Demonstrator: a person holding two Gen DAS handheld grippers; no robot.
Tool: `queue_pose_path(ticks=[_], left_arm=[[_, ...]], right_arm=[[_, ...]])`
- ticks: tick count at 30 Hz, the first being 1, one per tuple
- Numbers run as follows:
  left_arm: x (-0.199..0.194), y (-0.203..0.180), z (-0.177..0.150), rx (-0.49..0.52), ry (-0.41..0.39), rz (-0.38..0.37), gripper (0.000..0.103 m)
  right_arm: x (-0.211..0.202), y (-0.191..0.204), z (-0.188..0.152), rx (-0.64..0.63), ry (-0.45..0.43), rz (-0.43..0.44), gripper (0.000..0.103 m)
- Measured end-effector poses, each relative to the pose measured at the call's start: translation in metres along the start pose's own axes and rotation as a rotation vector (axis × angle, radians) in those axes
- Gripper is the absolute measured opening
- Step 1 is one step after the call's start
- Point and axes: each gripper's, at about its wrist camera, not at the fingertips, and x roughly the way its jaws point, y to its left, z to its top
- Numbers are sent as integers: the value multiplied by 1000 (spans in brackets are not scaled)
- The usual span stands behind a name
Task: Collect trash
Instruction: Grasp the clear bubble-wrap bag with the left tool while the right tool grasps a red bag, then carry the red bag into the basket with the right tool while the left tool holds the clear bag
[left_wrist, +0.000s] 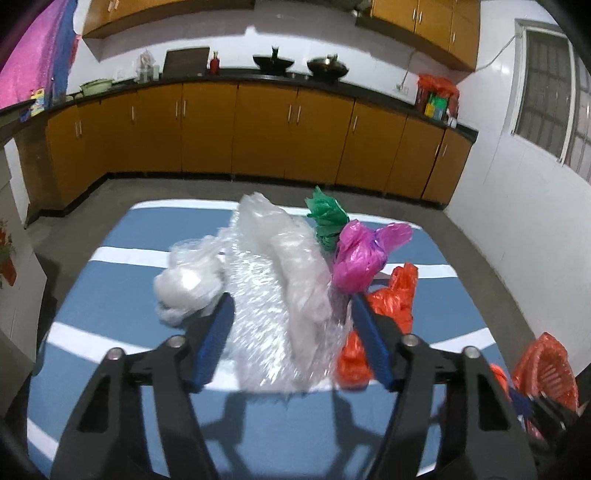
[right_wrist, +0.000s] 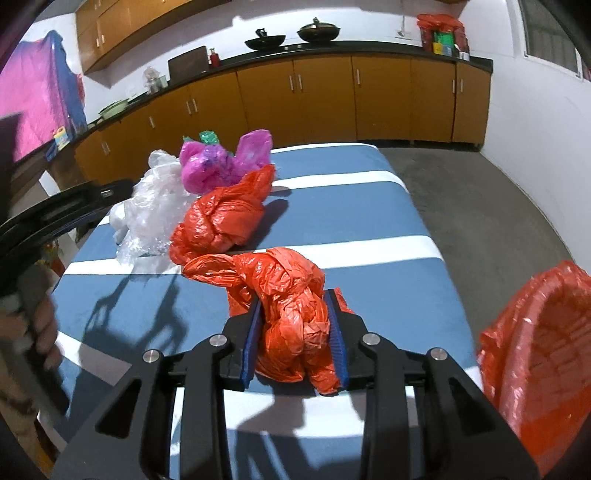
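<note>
Left wrist view, aimed down along its fingers (left_wrist: 221, 325) over the striped desk (left_wrist: 110, 302), close to the clear plastic (left_wrist: 273, 295), right wrist view likewise, nearer the desk's right side, orange cabinets (right_wrist: 325, 99) shared.

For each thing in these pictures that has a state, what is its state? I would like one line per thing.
Right gripper: shut on the nearer knotted orange plastic bag.
Left gripper: jaws around the crumpled clear plastic wrap; grip unclear.
Farther orange plastic bag: knotted, lying free.
Pink plastic bag: crumpled, free.
Green plastic bag: crumpled, behind the pink one.
Red basket lined with orange plastic: open, nothing visible inside.
</note>
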Motion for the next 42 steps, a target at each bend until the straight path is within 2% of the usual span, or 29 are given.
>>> queue_pose_path(ticks=[4, 5, 8, 9, 18, 24, 33, 42], left_arm=[[24, -4, 9, -5, 50, 9, 48], [28, -6, 10, 4, 56, 20, 43], [39, -4, 9, 25, 87, 22, 10], [38, -3, 9, 21, 85, 5, 7], [-14, 7, 7, 34, -34, -39, 4], [-59, 6, -6, 52, -67, -86, 5], [-112, -29, -33, 124, -82, -208, 5], [-144, -81, -55, 210, -78, -339, 5]], right_arm=[[-6, -8, 1, 10, -8, -1, 33], [-7, -7, 1, 12, -10, -2, 33], [-9, -7, 1, 21, -15, -3, 33], [-9, -7, 1, 24, -17, -3, 33], [-16, -7, -3, 50, -29, 5, 33], [-34, -7, -5, 52, -56, -1, 33], [-77, -18, -11, 62, -113, -73, 33], [-129, -59, -26, 147, -179, -180, 33]])
